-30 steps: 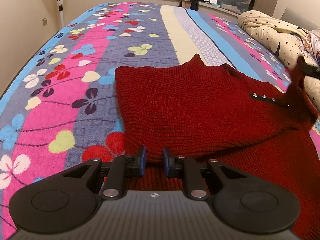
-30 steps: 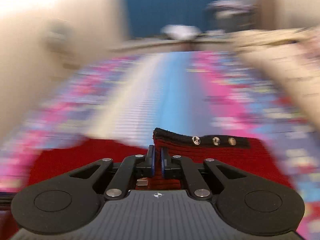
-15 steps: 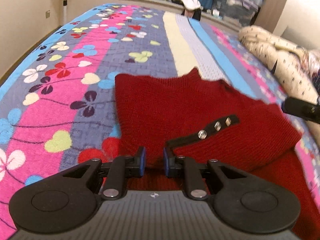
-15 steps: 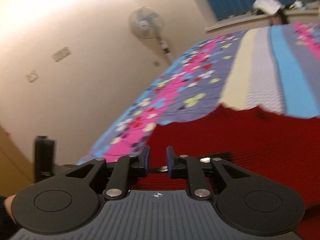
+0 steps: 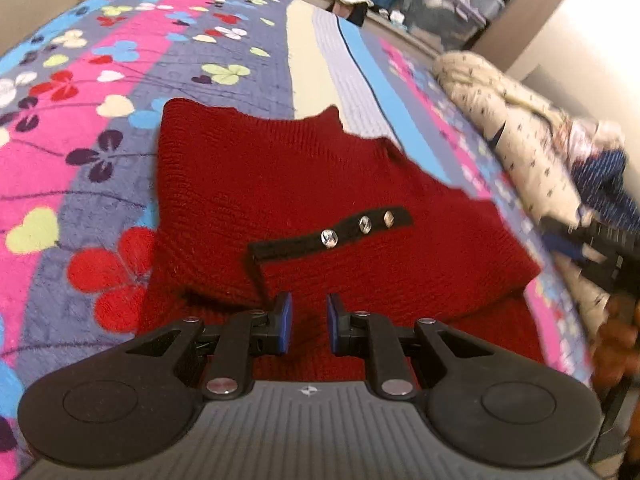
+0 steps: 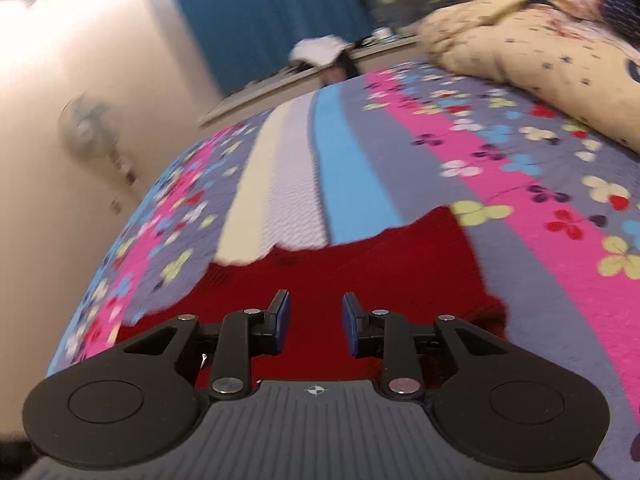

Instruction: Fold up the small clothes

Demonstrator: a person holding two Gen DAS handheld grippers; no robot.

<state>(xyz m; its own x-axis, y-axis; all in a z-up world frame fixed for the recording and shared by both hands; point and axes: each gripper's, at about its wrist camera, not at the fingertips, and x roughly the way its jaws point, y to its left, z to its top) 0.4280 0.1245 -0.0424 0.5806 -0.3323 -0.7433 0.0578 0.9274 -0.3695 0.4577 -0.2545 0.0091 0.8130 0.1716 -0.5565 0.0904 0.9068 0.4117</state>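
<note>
Here one red sweater (image 5: 304,184), three studs (image 5: 360,228), two empty parted claws.

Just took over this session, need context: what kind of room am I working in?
Most likely a bedroom: the red knitted sweater lies on a bed with a floral striped bedspread, a cream star-print quilt is bunched alongside, and blue curtains hang behind.

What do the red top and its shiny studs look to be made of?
The red top looks like knitted wool or acrylic: fine ribbed rows, matte and soft. The three studs on its black strap glint like polished metal or faceted rhinestones; too small to tell which.
</note>
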